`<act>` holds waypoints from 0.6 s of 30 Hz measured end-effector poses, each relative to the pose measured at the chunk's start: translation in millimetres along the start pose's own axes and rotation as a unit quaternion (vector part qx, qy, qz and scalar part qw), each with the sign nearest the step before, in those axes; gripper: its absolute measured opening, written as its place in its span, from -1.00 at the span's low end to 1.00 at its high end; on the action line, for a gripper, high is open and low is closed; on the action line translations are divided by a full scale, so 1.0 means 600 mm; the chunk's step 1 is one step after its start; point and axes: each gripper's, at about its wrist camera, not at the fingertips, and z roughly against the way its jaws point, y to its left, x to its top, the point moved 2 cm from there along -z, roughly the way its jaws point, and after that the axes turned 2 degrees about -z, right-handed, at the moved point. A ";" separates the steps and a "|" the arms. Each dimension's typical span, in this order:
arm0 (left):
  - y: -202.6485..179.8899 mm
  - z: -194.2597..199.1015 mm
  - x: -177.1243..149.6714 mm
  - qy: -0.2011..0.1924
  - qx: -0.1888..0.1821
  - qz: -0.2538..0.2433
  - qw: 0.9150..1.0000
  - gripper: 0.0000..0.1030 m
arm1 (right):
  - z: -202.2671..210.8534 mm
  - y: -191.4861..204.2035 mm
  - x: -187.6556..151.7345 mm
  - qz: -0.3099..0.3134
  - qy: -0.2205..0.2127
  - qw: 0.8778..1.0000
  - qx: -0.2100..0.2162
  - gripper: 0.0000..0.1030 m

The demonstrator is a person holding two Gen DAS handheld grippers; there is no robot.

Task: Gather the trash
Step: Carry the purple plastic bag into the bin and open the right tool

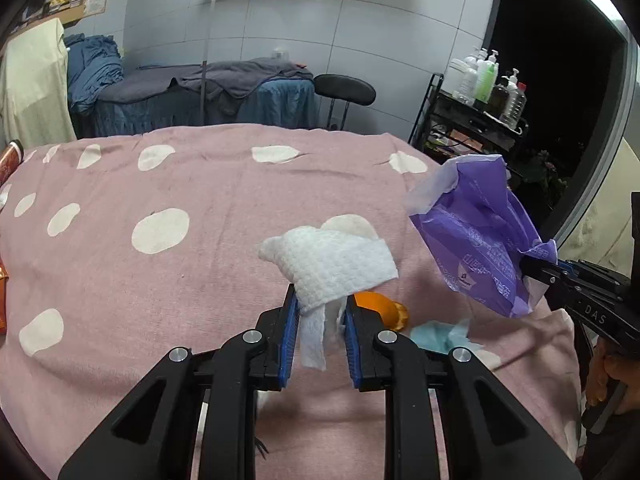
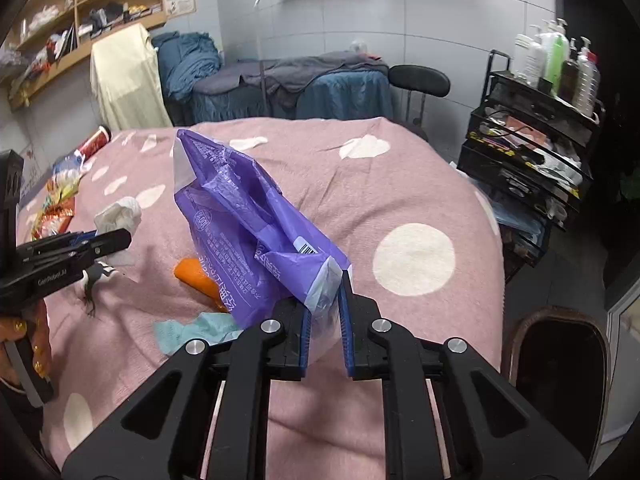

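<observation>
The left gripper [image 1: 320,300] has its fingers [image 1: 291,320] closed most of the way on a white paper towel [image 1: 332,264] — the wad sits at the fingertips and fans out ahead of them, with a strip hanging down between the blue pads. It is lifted above the pink spotted blanket [image 1: 160,288]. Just past the right-hand finger lie an orange scrap [image 1: 384,308] and a pale blue tissue [image 1: 440,338] on the blanket.

The right gripper [image 2: 325,304] pinches the lower corner of a purple plastic bag [image 2: 240,224], fingers [image 2: 347,320] nearly together on the thin film; the bag stands up and away ahead of the fingertips, its mouth at the far end. Left of these fingers, the orange scrap [image 2: 196,274] and blue tissue [image 2: 192,330] lie partly under the bag — and farther left the other gripper [image 2: 106,242] holds the towel [image 2: 120,212]. Snack wrappers [image 2: 54,216] lie beyond it on the blanket [image 2: 400,184].
</observation>
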 end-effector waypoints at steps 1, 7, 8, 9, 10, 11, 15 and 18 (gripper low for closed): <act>-0.010 0.007 0.000 -0.006 -0.005 -0.005 1.000 -0.59 | 0.008 -0.003 -0.003 -0.005 -0.003 1.000 0.000 -0.73; -0.064 0.027 -0.008 -0.016 -0.039 -0.030 0.999 -0.59 | 0.055 -0.030 -0.032 -0.044 -0.018 0.999 -0.002 -0.73; -0.077 0.028 -0.010 -0.017 -0.042 -0.039 0.998 -0.59 | 0.066 -0.035 -0.039 -0.050 -0.021 0.999 -0.002 -0.73; -0.085 0.029 -0.013 -0.017 -0.046 -0.043 0.998 -0.59 | 0.072 -0.039 -0.043 -0.054 -0.023 0.998 -0.003 -0.73; -0.093 0.030 -0.015 -0.017 -0.050 -0.047 0.997 -0.59 | 0.078 -0.043 -0.048 -0.057 -0.025 0.998 -0.005 -0.73; -0.105 0.030 -0.017 -0.016 -0.058 -0.052 0.997 -0.59 | 0.085 -0.048 -0.053 -0.063 -0.028 0.998 -0.007 -0.73; -0.139 0.030 -0.027 -0.014 -0.078 -0.068 0.995 -0.59 | 0.107 -0.077 -0.075 -0.087 -0.032 0.996 -0.016 -0.73; -0.166 0.029 -0.033 -0.012 -0.092 -0.079 0.993 -0.59 | 0.124 -0.099 -0.093 -0.108 -0.036 0.993 -0.024 -0.73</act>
